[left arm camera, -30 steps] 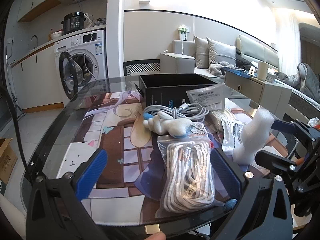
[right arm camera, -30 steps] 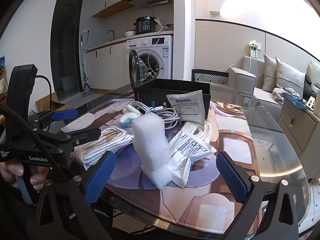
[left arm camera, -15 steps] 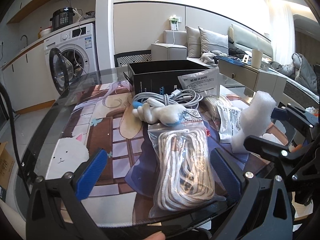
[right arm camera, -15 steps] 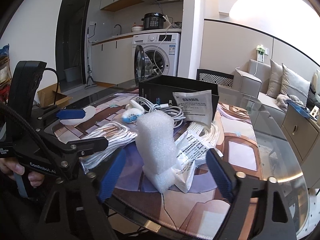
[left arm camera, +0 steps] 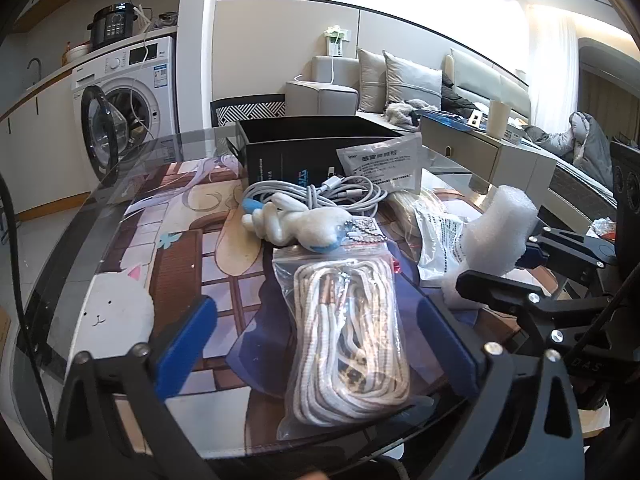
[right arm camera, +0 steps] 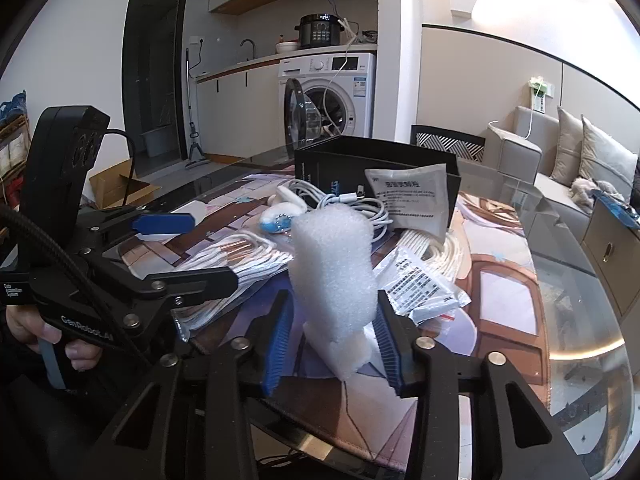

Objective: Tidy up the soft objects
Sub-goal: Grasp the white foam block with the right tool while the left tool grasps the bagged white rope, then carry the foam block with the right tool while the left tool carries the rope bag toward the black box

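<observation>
A clear bag of white rope [left arm camera: 348, 340] lies on the table between the fingers of my left gripper [left arm camera: 316, 344]. Its jaws are closing, and the blue pads [left arm camera: 188, 344] stand clear of the bag. My right gripper [right arm camera: 332, 344] is closing on an upright white foam block [right arm camera: 332, 276], with its pads against both sides. The foam block [left arm camera: 496, 240] and right gripper [left arm camera: 512, 272] also show at the right of the left wrist view. A white plush toy [left arm camera: 296, 228] and a coiled grey cable [left arm camera: 320, 196] lie beyond the rope bag.
An open black box [left arm camera: 304, 152] stands at the back with a white sachet [left arm camera: 384, 164] leaning on it. A printed plastic bag [right arm camera: 424, 284] and more white cord [right arm camera: 436, 248] lie right of the foam. The left gripper [right arm camera: 214, 250] is close on the left. The round glass table's edge [right arm camera: 580, 320] curves to the right.
The right gripper's jaws have come in from wide open to both sides of the foam block. The left gripper's jaws have narrowed a little around the rope bag. Both hands stayed about in place.
</observation>
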{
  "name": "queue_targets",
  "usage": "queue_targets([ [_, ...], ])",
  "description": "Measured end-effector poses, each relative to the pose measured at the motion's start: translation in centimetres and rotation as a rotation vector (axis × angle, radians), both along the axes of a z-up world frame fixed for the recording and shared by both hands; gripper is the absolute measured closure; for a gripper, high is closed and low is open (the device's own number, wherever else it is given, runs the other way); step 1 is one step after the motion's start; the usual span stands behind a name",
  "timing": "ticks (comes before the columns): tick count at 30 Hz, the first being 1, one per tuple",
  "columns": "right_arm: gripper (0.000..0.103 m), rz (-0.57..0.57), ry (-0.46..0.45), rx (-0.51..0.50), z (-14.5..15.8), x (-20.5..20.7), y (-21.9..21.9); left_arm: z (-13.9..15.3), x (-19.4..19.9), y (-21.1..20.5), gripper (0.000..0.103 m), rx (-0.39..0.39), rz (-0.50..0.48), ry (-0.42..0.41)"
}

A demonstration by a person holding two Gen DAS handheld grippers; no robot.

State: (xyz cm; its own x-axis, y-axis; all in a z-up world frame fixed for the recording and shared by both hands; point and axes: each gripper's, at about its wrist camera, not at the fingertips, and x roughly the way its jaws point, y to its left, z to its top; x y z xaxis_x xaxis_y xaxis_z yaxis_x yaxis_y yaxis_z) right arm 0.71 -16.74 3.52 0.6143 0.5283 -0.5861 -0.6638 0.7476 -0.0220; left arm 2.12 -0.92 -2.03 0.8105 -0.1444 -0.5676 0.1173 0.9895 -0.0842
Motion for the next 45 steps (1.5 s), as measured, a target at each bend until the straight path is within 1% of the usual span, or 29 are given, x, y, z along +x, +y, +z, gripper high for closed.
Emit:
queue_targets([
  [1, 0.067, 0.001, 0.002, 0.003, 0.0, 0.0, 0.0, -0.1, 0.1, -0.1, 0.013, 0.0, -0.01, 0.01],
  [2, 0.069, 0.005, 0.003, 0.006, 0.0, 0.0, 0.0, -0.2, 0.2, -0.2, 0.016, 0.001, -0.017, 0.02],
  [3, 0.069, 0.007, 0.003, 0.006, 0.0, 0.0, 0.0, -0.4, 0.4, -0.3, 0.021, 0.005, -0.021, 0.03],
  [4, 0.07, 0.007, -0.002, 0.006, 0.1, -0.1, 0.1, -0.6, 0.5, -0.4, 0.029, 0.011, -0.026, 0.046],
  [5, 0.07, 0.007, -0.005, 0.008, 0.2, -0.2, 0.0, -0.8, 0.7, -0.5, 0.034, 0.012, -0.033, 0.06],
  [6, 0.071, 0.008, -0.008, 0.012, 0.2, -0.2, 0.0, -1.0, 0.8, -0.5, 0.044, 0.009, -0.044, 0.077],
  [7, 0.071, 0.007, -0.011, 0.017, 0.3, -0.3, -0.1, -1.2, 0.9, -0.6, 0.051, 0.007, -0.052, 0.089],
  [8, 0.071, 0.006, -0.013, 0.022, 0.3, -0.3, -0.2, -1.2, 0.8, -0.7, 0.051, 0.014, -0.051, 0.084],
  [9, 0.071, 0.006, -0.013, 0.027, 0.4, -0.3, -0.2, -1.2, 0.7, -0.8, 0.054, 0.016, -0.054, 0.08],
  [12, 0.071, 0.003, -0.02, 0.039, 0.6, -0.4, -0.4, -0.9, 0.5, -0.8, 0.059, -0.012, -0.066, 0.075],
  [16, 0.071, -0.002, -0.03, 0.053, 1.0, -0.5, -0.5, -0.3, 0.1, -0.3, 0.061, -0.034, -0.068, 0.059],
  [20, 0.071, -0.011, -0.044, 0.072, 1.5, -0.8, -1.0, 0.7, -0.7, 0.1, 0.061, -0.039, -0.076, 0.037],
  [28, 0.071, -0.041, -0.062, 0.114, 3.2, -1.0, -1.8, 2.9, -1.4, 1.3, 0.061, -0.067, -0.047, -0.022],
  [38, 0.071, -0.064, -0.093, 0.151, 5.9, 0.5, -1.9, 4.9, 0.0, 2.0, 0.061, -0.062, -0.014, -0.068],
  [45, 0.071, -0.067, -0.109, 0.166, 7.6, 2.5, -1.7, 6.1, 1.7, 2.7, 0.061, -0.058, 0.016, -0.1],
])
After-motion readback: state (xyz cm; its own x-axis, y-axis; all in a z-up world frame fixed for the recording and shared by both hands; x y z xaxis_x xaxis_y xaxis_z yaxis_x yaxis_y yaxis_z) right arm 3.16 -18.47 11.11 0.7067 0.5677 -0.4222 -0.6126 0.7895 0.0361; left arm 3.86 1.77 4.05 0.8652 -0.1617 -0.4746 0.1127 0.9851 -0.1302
